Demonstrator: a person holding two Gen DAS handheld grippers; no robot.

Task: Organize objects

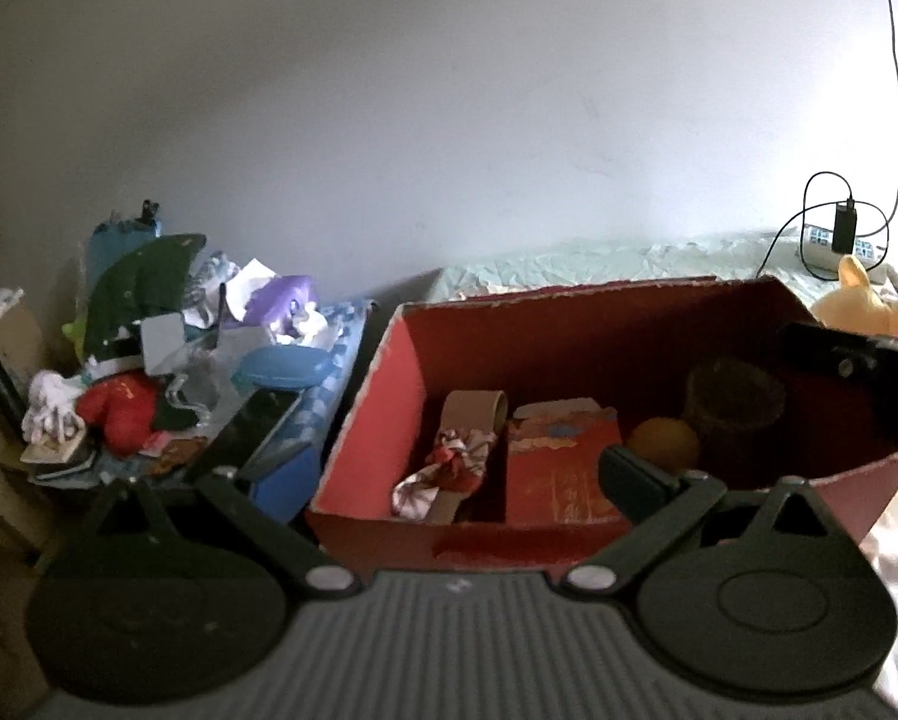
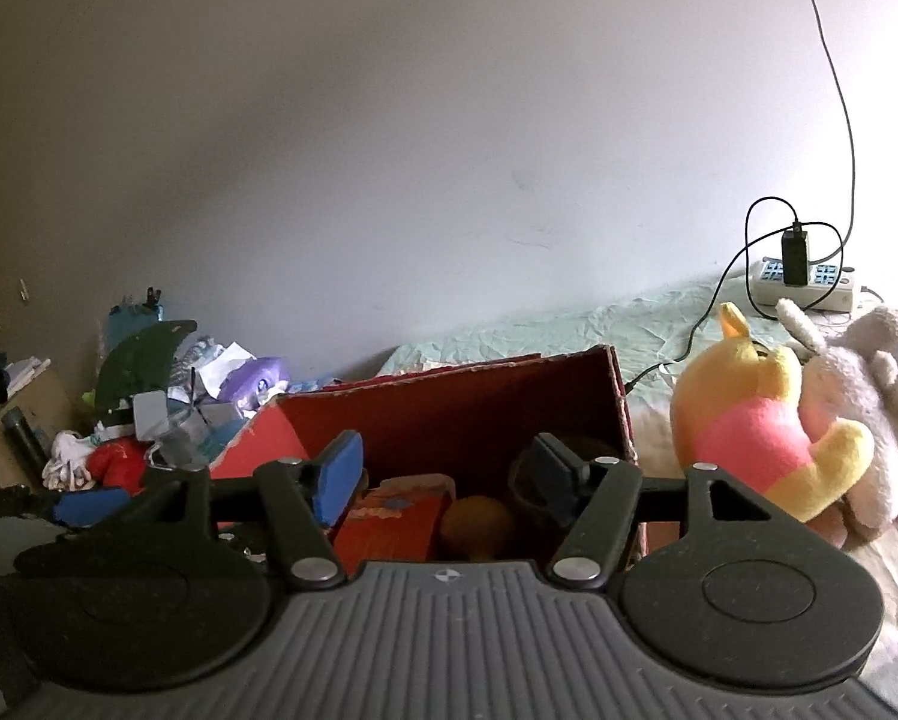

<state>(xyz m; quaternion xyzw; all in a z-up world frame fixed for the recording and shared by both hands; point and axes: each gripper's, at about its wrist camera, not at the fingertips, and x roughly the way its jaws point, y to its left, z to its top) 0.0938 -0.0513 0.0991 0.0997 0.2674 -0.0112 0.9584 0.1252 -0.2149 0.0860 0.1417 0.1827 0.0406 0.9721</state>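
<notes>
we see a red cardboard box [image 1: 401,372] open on a bed with a crumpled pale green sheet [image 1: 568,267]. only the left wrist view looks down into the box's left end, where a cardboard tube [image 1: 469,414] leans with a red and white patterned cloth [image 1: 443,474] bunched around it, beside a red carton [image 1: 553,474], an orange ball [image 1: 664,441] and a dark round pot [image 1: 733,399]. only the right wrist view shows fully the yellow plush bear with a pink shirt [image 2: 760,426] and a fluffy white plush toy [image 2: 868,396] pressed against it, right of the box. both views show a heap of clutter [image 1: 167,354] left of the box and a white power strip [image 2: 808,285] with a black charger by the wall. our left gripper [image 1: 449,462] is spread wide at the box's near wall, holding nothing. our right gripper [image 2: 449,480] is also wide apart and empty, over the box; its blue-padded finger hides part of the carton.
</notes>
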